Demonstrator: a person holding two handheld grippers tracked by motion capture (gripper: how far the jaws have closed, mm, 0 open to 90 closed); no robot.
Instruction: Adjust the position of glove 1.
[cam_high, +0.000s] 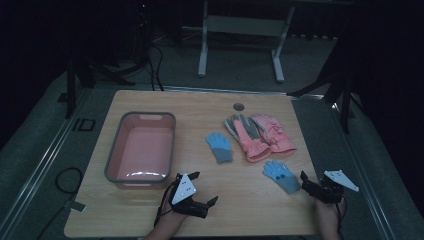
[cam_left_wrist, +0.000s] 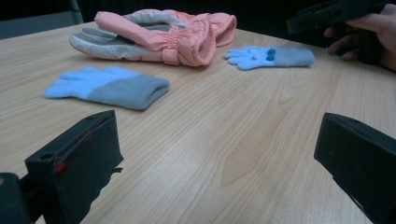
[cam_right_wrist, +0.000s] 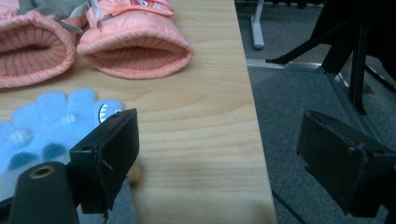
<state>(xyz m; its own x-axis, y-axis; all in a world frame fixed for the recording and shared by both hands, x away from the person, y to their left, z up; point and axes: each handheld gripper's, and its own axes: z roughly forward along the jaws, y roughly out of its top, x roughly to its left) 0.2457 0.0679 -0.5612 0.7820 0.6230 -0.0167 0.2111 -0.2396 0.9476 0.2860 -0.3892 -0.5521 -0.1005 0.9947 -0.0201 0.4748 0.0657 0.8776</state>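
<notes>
The right claw (cam_high: 311, 183) is held with its jaws apart at the bench's (cam_high: 250, 210) near right corner, just beside the cuff of a blue glove (cam_high: 281, 175), one jaw seen over that glove and the other beyond the bench edge. The left claw (cam_high: 204, 189) is likewise held apart and empty, near the front of the pink tub (cam_high: 141, 150). A second blue glove (cam_high: 220, 146) and two pink gloves (cam_high: 260, 135) are seen beyond the first glove, between it and the bench's far edge.

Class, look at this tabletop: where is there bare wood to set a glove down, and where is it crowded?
Bare: the strip between the pink tub and the nearer blue glove, and the near edge between both grippers. Crowded: the right half, around the pink gloves and the dotted blue glove.
</notes>
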